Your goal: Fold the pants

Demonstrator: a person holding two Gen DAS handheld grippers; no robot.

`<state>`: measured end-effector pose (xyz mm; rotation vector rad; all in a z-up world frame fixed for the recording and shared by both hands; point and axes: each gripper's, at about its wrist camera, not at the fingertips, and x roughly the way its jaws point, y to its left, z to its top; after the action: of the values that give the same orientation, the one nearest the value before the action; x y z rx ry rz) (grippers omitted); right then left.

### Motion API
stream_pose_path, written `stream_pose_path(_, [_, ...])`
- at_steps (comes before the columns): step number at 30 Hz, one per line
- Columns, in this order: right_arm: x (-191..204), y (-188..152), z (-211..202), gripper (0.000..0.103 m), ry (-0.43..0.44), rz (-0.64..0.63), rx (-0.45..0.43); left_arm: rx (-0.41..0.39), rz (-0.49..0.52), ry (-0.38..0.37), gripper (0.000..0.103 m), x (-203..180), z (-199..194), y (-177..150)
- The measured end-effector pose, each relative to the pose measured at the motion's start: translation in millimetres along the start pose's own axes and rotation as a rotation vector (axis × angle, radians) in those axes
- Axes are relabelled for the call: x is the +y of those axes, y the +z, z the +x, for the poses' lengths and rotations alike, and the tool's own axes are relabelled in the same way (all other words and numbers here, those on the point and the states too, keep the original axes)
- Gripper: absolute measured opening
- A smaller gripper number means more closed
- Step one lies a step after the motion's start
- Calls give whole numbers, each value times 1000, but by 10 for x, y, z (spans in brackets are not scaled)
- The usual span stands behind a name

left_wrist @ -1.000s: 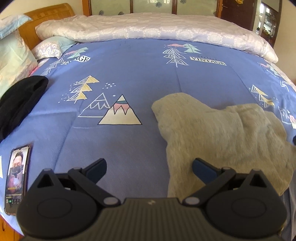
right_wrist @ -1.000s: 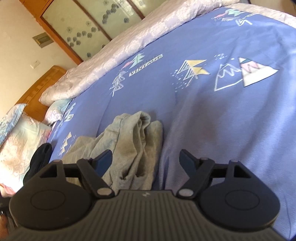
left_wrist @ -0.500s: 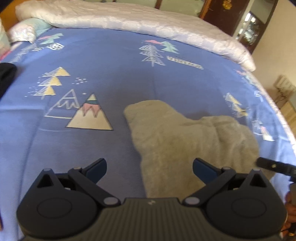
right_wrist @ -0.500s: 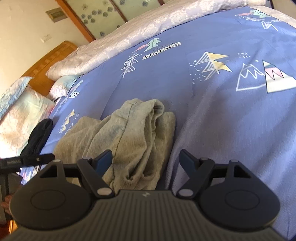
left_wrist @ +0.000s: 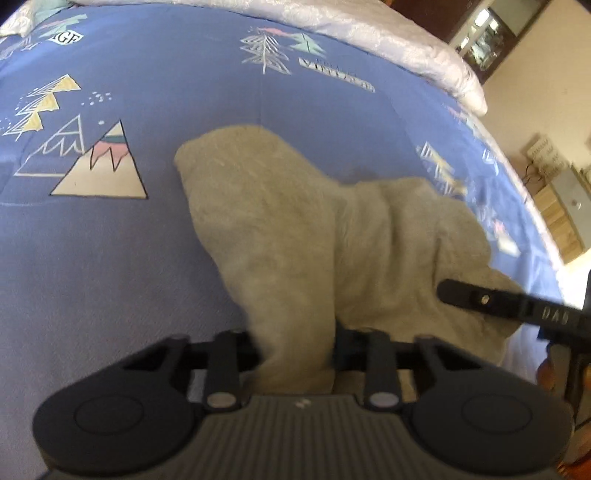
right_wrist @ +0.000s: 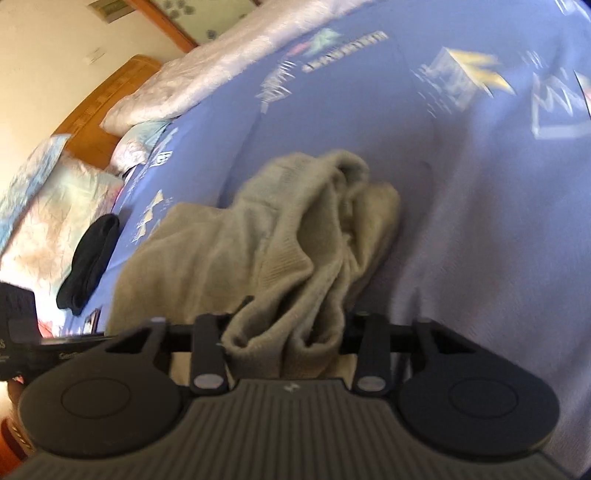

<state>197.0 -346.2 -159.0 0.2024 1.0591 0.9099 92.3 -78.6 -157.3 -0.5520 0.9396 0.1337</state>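
Crumpled beige-grey pants (left_wrist: 295, 221) lie on a blue patterned bedspread (left_wrist: 110, 258). My left gripper (left_wrist: 295, 343) is at their near edge, its jaws closing with a fold of the fabric pinched between them. In the right wrist view the pants (right_wrist: 258, 240) are a bunched heap with a ribbed band showing. My right gripper (right_wrist: 284, 332) is closing too, and a thick wad of that fabric fills the gap between its fingers. One finger of the right gripper (left_wrist: 480, 299) reaches over the pants at the right of the left wrist view.
A black garment (right_wrist: 88, 258) lies on the bedspread beside pale pillows (right_wrist: 48, 206) and a wooden headboard (right_wrist: 103, 107). A white quilt (left_wrist: 369, 29) runs along the far side. The bed's edge curves down at the right, with wooden furniture (left_wrist: 554, 206) beyond.
Both grippers have dropped forward onto the pants and gone from wide open to closed on fabric. The phone and the black garment have left the left wrist view.
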Motion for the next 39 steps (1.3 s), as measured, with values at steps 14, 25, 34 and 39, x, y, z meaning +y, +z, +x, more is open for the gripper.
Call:
stream_pose_path(14, [159, 1435, 42, 37, -88, -229, -356, -273, 116, -12, 24, -475, 544, 1566])
stream_pose_path(25, [-449, 1622, 846, 77, -396, -55, -173, -182, 239, 295, 60, -597, 1289, 1377])
stream_pose_path(34, [-64, 1118, 267, 90, -487, -115, -236, -263, 147, 363, 84, -550, 253, 728])
stream_pose_path(39, [198, 727, 72, 103, -501, -168, -278, -302, 183, 430, 101, -607, -181, 212])
